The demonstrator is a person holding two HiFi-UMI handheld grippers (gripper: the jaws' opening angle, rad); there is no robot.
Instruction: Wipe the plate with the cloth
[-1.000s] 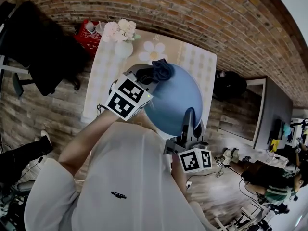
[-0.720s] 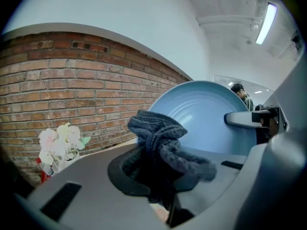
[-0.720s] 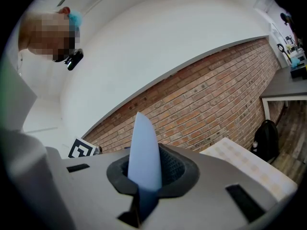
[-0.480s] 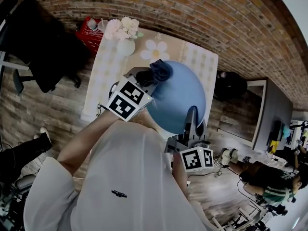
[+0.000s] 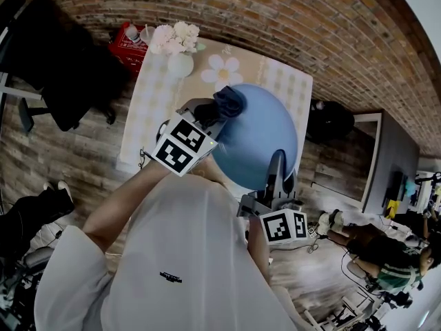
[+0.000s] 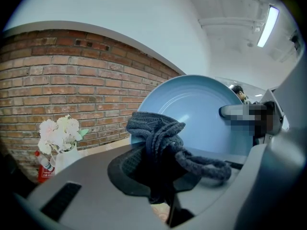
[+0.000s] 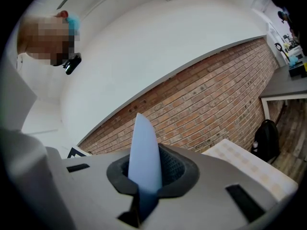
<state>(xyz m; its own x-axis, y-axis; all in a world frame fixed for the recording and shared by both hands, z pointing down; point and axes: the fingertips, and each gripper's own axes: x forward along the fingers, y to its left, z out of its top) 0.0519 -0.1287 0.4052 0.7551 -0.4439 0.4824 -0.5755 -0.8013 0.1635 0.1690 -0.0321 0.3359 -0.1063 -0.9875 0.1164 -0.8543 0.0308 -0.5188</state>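
— Where is the plate, from where you stand?

— The round light-blue plate (image 5: 258, 140) is off the surface, held up on edge over the near end of the checked cream-coloured surface (image 5: 155, 95). The right gripper (image 5: 279, 161) has it by the rim nearest the person. Its jaws are closed on the thin edge, which stands up between the pads like a blade.

— And the cloth?

— The dark blue-grey knitted cloth (image 5: 229, 102) is bunched in the left gripper (image 5: 210, 110). The jaws are clamped on it, and a loop or two hangs loose over one jaw. The bunch sits at the plate's far left rim, against its face as far as I can see.

— Which side of the plate faces the cloth?

— The one with a round step in it. I can't tell whether that is the top or the underside.

— Anything else on the surface?

— A white vase of pale flowers (image 5: 179, 64) stands at the far left corner, with a white daisy-shaped mat (image 5: 222, 71) just beside it. The vase is clear of the plate, and the mat lies close to its far rim. A red basket (image 5: 129, 43) sits beyond that corner, by the brick wall (image 5: 275, 19).
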